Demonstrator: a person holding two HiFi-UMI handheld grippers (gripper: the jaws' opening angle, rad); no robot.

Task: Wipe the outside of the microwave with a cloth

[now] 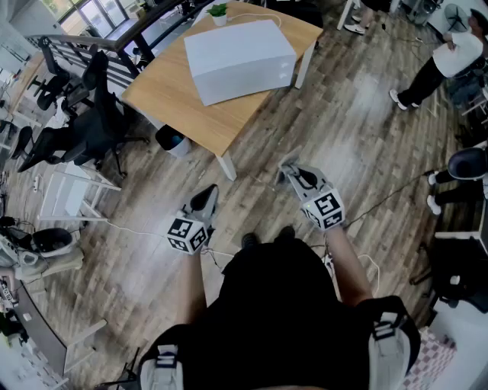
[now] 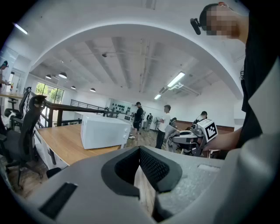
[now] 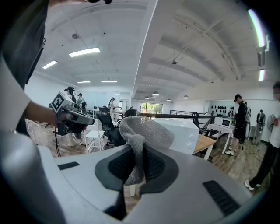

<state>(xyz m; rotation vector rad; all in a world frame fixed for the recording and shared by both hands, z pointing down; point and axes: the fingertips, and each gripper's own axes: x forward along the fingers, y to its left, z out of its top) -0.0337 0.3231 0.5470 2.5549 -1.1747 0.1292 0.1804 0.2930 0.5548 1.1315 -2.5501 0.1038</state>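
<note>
The white microwave [image 1: 240,57] stands on a wooden table [image 1: 171,91] ahead of me, a few steps away. It also appears in the left gripper view as the microwave [image 2: 103,131] and in the right gripper view as the microwave [image 3: 181,133]. My right gripper [image 1: 291,171] is shut on a grey mesh cloth [image 3: 142,131], which bunches above the jaws. My left gripper [image 1: 207,198] is shut with nothing in it, its pads [image 2: 151,168] meeting at the tips. Both are held over the floor, well short of the table.
Black office chairs [image 1: 84,129] stand left of the table, with a dark bin [image 1: 169,139] under its edge. A small potted plant [image 1: 218,11] sits behind the microwave. People [image 1: 442,65] stand at the right. Cables [image 1: 381,202] trail across the wooden floor.
</note>
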